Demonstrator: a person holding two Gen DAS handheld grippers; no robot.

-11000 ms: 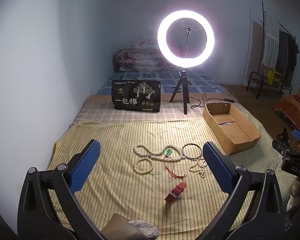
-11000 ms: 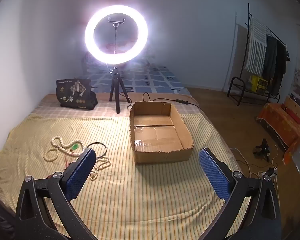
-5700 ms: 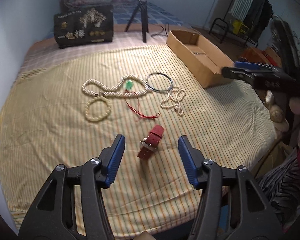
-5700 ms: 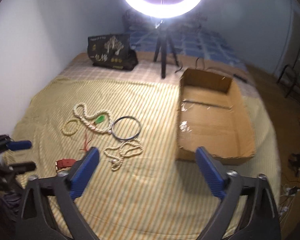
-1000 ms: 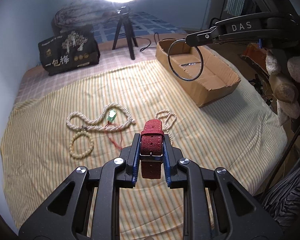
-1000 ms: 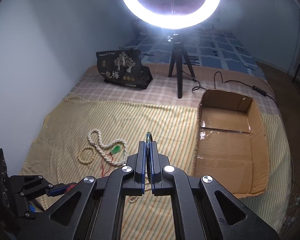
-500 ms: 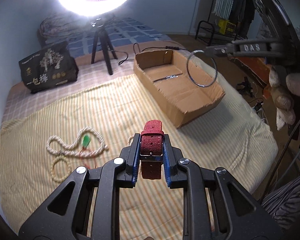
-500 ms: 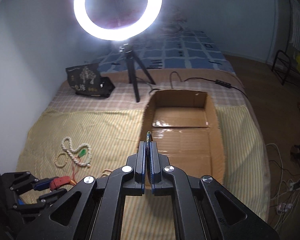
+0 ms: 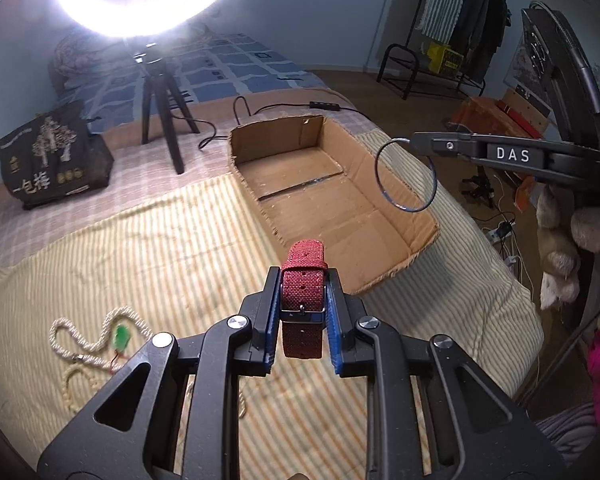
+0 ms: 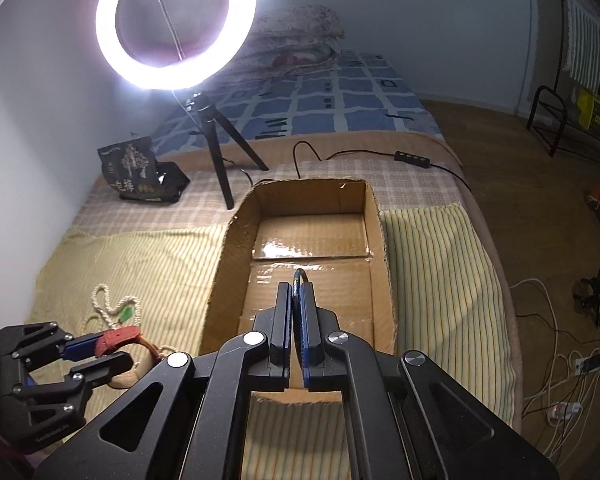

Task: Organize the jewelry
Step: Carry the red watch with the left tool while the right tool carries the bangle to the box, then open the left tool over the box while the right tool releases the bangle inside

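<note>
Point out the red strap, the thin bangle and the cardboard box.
red strap (image 9: 303, 285), left wrist view, woven face above the buckle
thin bangle (image 9: 405, 208), left wrist view, lower rim
cardboard box (image 10: 374, 200), right wrist view, right wall's top edge

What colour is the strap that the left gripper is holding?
Red woven strap with a silver buckle; the left wrist view shows it best.

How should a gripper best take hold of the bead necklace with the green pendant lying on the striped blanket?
Grip the bead necklace from above, across one single strand of its loop, away from the green pendant. It lies flat and limp on the striped blanket, so probably no side approach gets under it.
</note>
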